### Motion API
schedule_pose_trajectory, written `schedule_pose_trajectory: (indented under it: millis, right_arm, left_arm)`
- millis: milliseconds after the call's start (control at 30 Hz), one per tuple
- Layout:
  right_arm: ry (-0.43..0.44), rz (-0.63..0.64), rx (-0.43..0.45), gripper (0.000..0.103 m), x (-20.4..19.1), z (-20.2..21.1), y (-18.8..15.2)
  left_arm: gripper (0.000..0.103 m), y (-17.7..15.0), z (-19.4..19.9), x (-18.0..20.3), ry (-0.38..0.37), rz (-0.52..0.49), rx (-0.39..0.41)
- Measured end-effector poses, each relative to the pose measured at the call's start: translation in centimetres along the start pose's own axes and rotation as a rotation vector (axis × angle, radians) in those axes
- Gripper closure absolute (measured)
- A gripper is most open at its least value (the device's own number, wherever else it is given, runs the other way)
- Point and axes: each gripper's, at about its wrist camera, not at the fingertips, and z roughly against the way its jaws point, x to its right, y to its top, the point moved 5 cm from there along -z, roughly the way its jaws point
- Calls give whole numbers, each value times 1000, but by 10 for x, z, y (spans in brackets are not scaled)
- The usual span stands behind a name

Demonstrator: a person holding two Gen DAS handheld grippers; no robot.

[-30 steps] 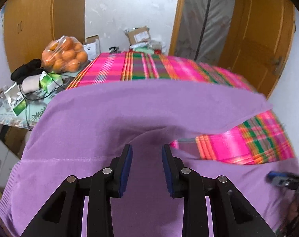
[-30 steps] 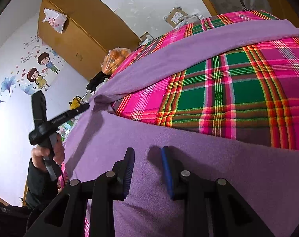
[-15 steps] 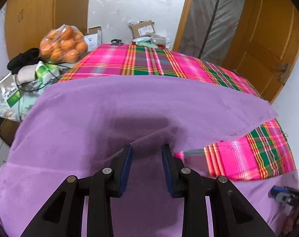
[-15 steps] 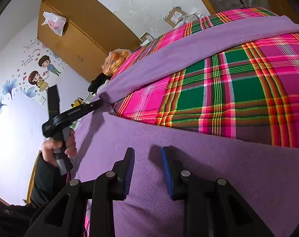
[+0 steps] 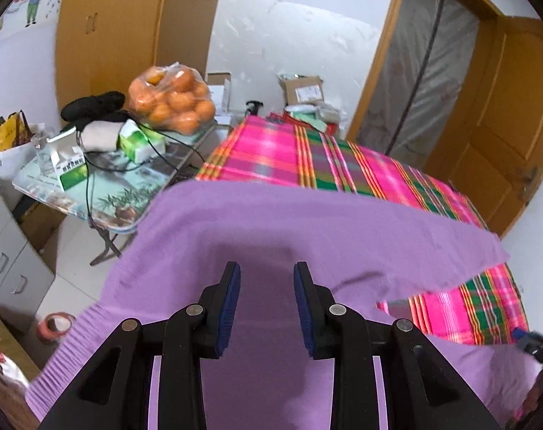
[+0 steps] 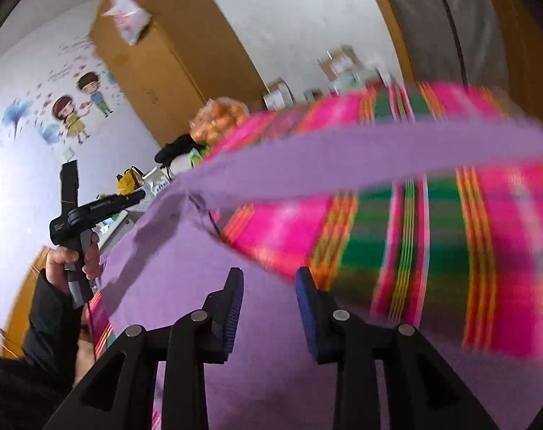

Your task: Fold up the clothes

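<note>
A purple sweater (image 5: pixel 307 229) lies across a pink and green plaid cover (image 5: pixel 278 154). One sleeve stretches as a band over the plaid (image 6: pixel 343 157). My left gripper (image 5: pixel 266 276) is shut on a raised fold of the sweater, whose ribbed hem hangs free at lower left. The right wrist view shows that gripper (image 6: pixel 138 197) in a person's hand (image 6: pixel 61 261), its tip at a lifted peak of cloth. My right gripper (image 6: pixel 269 279) holds the sweater's (image 6: pixel 185 286) near edge. Its jaws are opening, with purple cloth still between the pads. Its blue tip (image 5: pixel 522 333) shows at the right edge.
A side table (image 5: pixel 103 200) left of the plaid cover carries a bag of oranges (image 5: pixel 171 100), green cartons (image 5: pixel 140 141), cables and dark clothes. Grey drawers (image 5: pixel 6 261) and a tape roll (image 5: pixel 54 324) are on the floor. Behind stand a wooden wardrobe (image 5: pixel 121 28) and a door (image 5: pixel 504 125).
My left gripper has swung left with the sweater, bringing the side table and floor into view. My right gripper has risen and rolled, and its jaws stand slightly wider.
</note>
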Motion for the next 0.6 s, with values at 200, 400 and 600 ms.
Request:
schedule_pose_trajectory:
  millis: [200, 400, 600]
  right_arm:
    - [36, 187, 48, 69, -45, -4, 53]
    - [35, 394, 98, 64, -78, -30, 99]
    - [-27, 469, -37, 64, -66, -110, 126]
  left_arm:
    - [72, 19, -2, -22, 8, 49, 7]
    - [72, 36, -6, -44, 58, 5, -19]
    - [72, 51, -37, -79, 91, 18, -80]
